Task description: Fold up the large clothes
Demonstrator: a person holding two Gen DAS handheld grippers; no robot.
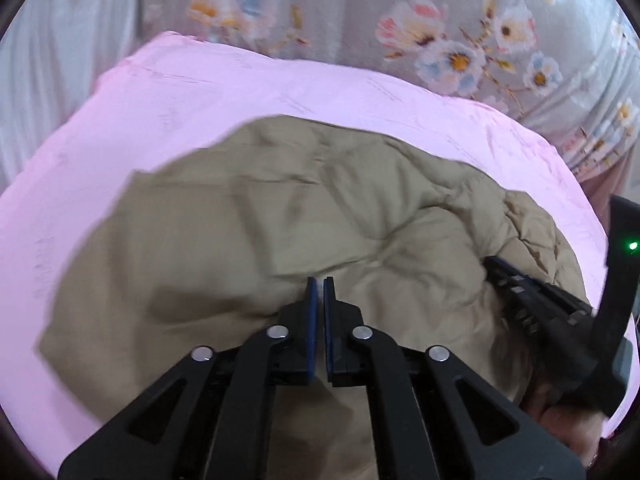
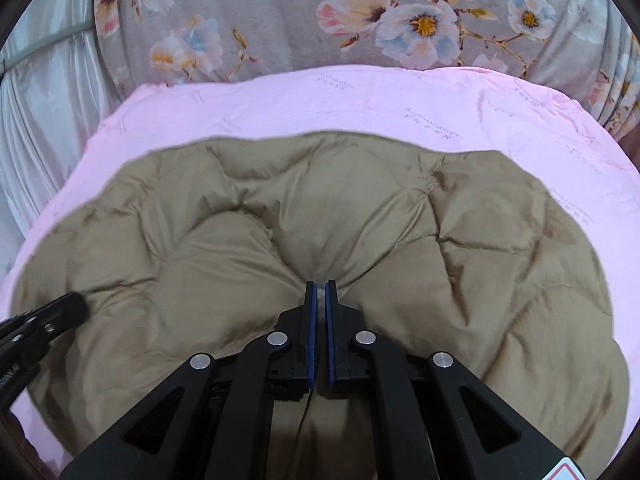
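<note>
Spread across the sheet (image 2: 400,100), the quilted coat (image 2: 320,208), with the sheet showing behind it and to both sides. Behind the sheet, a curtain (image 2: 260,12). On the coat, left gripper (image 1: 320,284) left of right gripper (image 2: 321,286).

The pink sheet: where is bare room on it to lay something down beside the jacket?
The pink sheet lies bare in a band between the tan quilted jacket and the floral fabric behind it, and along the jacket's left side. The near middle is crowded: jacket and both hand-held grippers, left, right.
</note>
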